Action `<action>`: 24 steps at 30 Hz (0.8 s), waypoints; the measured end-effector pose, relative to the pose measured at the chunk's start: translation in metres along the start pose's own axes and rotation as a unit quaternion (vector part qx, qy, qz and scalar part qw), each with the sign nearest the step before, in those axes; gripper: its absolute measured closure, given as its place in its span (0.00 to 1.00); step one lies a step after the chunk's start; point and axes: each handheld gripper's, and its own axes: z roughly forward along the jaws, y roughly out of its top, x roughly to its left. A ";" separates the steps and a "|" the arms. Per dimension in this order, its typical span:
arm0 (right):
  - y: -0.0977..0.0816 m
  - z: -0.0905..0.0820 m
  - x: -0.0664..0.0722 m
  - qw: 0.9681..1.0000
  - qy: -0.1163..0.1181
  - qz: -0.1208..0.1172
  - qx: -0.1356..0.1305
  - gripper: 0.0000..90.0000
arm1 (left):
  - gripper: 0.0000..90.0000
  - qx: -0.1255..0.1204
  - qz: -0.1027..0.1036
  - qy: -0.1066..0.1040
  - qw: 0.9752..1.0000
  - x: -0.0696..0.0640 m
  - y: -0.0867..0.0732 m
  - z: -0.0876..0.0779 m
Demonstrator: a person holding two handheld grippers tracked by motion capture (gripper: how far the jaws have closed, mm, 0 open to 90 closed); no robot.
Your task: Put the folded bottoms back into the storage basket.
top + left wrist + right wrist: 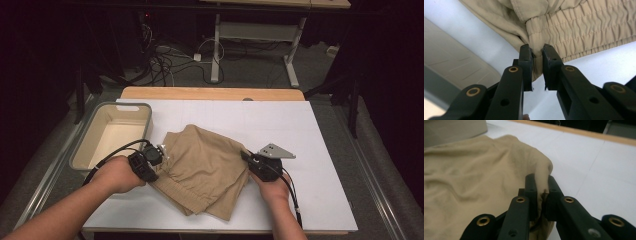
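Both hand-held grippers, left (537,51) and right (541,181), are clamped on opposite edges of the tan shorts (202,167), apparently for folding.

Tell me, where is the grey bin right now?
In the high view the grey bin sits at the table's left edge, just left of the tan garment.

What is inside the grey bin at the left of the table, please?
The grey bin looks empty in the high view: its pale floor and far walls are bare. Its near wall and the left tool's cable hide a narrow strip of the floor.
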 end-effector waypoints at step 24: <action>0.040 0.019 0.032 0.999 0.016 -0.031 -0.028 0.94 | 0.86 0.031 -0.015 0.002 0.999 0.015 0.003 -0.032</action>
